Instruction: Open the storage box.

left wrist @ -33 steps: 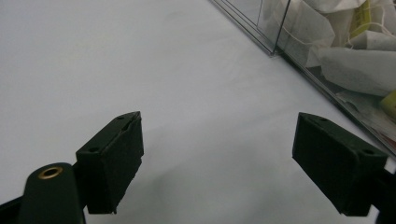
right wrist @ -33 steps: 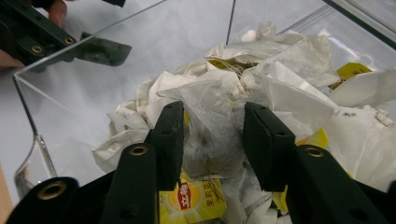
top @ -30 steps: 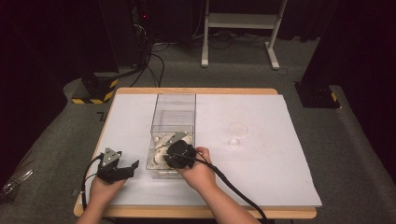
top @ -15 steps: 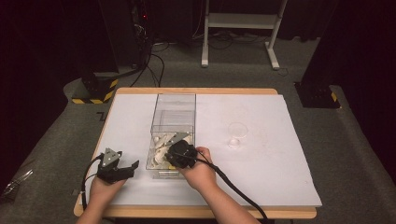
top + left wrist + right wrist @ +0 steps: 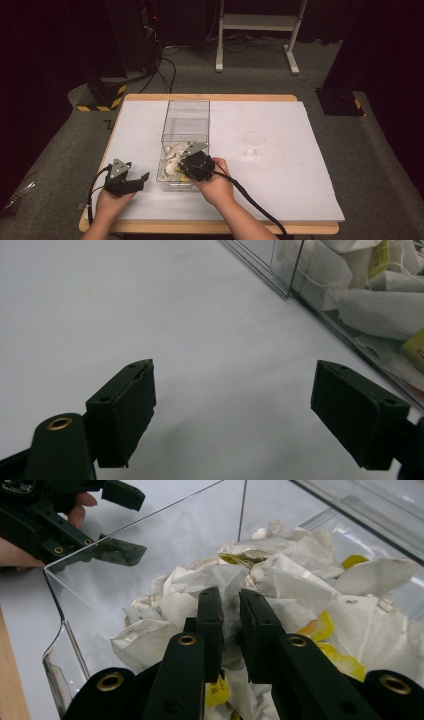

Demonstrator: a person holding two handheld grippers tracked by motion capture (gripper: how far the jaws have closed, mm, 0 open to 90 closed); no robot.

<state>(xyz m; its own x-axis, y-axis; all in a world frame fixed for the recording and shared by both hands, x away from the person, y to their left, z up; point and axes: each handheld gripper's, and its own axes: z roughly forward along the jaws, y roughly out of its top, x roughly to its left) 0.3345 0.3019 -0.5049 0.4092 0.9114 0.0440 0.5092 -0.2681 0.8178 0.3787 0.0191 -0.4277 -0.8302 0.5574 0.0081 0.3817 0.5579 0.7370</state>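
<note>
The clear plastic box (image 5: 184, 131) stands on the white sheet of the bench (image 5: 280, 190), and its near end holds a heap of white tea bags (image 5: 280, 595) with yellow tags. The right hand-held gripper (image 5: 231, 611) reaches down into that near end; its jaws have just been closing and now pinch one tea bag (image 5: 230, 614) from the top of the heap. The left hand-held gripper (image 5: 131, 181) rests just left of the box, jaws spread wide with nothing between them.
</note>
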